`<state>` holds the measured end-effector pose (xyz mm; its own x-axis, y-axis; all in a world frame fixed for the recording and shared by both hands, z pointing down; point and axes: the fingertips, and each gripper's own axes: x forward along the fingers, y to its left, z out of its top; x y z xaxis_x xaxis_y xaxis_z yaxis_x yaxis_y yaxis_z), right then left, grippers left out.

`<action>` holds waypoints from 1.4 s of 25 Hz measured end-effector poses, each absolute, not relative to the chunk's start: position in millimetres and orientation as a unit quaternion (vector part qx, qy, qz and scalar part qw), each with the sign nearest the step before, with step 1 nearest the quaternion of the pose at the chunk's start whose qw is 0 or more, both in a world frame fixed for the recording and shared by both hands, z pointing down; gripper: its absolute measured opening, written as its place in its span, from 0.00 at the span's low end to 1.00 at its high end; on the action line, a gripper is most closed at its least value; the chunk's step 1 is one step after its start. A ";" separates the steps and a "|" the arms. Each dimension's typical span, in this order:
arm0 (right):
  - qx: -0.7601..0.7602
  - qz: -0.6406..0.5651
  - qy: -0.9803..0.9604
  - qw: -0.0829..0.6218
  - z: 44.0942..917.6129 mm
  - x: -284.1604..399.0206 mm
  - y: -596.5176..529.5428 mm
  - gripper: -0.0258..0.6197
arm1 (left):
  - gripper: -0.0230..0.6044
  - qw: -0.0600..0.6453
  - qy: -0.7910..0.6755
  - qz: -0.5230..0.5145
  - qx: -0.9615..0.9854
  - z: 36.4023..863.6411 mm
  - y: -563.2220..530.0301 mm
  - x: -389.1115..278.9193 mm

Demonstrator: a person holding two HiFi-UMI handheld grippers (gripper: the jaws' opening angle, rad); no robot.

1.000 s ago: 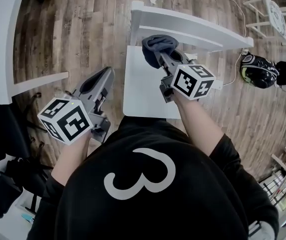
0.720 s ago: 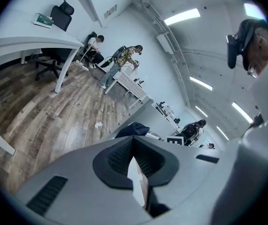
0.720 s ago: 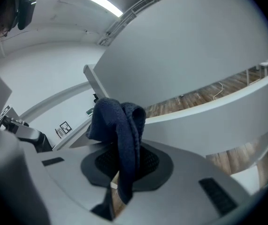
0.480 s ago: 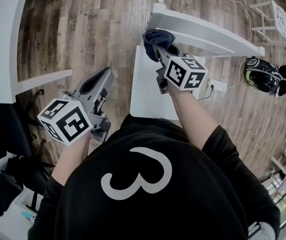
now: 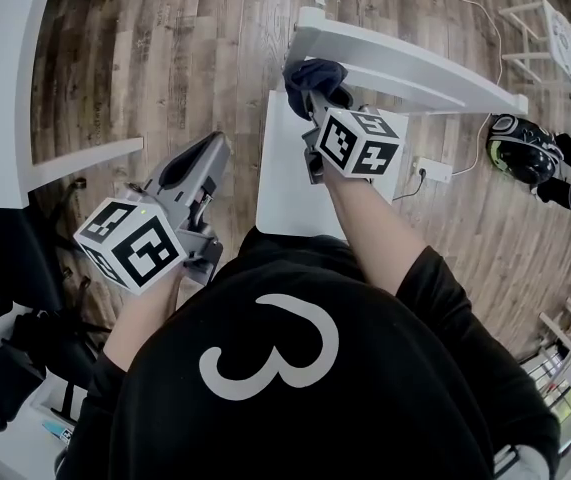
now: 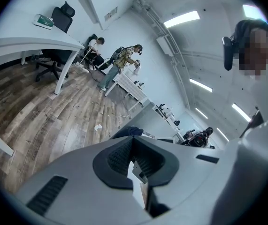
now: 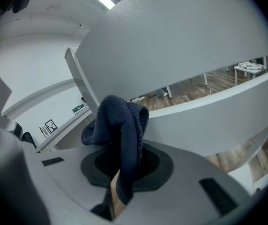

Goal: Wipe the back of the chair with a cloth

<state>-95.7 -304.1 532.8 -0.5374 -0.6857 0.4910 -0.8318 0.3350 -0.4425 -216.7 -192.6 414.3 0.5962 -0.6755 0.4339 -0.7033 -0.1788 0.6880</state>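
The right claw (image 7: 124, 170) is clamped on a dark blue cloth (image 7: 119, 125), which bunches up above the jaws and hangs down between them. Close behind it curve the broad white rails of the chair back (image 7: 180, 46). Wood floor (image 7: 204, 86) shows through the gap between the rails.

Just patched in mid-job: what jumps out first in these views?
The dark blue cloth, clamped in the right gripper, sits at the left end of the white chair back. The left gripper hangs shut and empty over the wood floor, left of the chair seat.
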 end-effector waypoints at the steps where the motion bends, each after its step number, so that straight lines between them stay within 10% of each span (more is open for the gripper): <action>1: 0.467 0.337 -0.810 0.109 533.1 -95.3 -304.5 0.12 | 0.06 0.458 -0.450 0.016 0.767 414.4 -192.8 -215.6; 35: 0.539 0.329 -0.767 0.113 538.5 117.5 -297.6 0.12 | 0.06 0.447 -0.409 0.051 0.794 402.6 -188.3 -61.4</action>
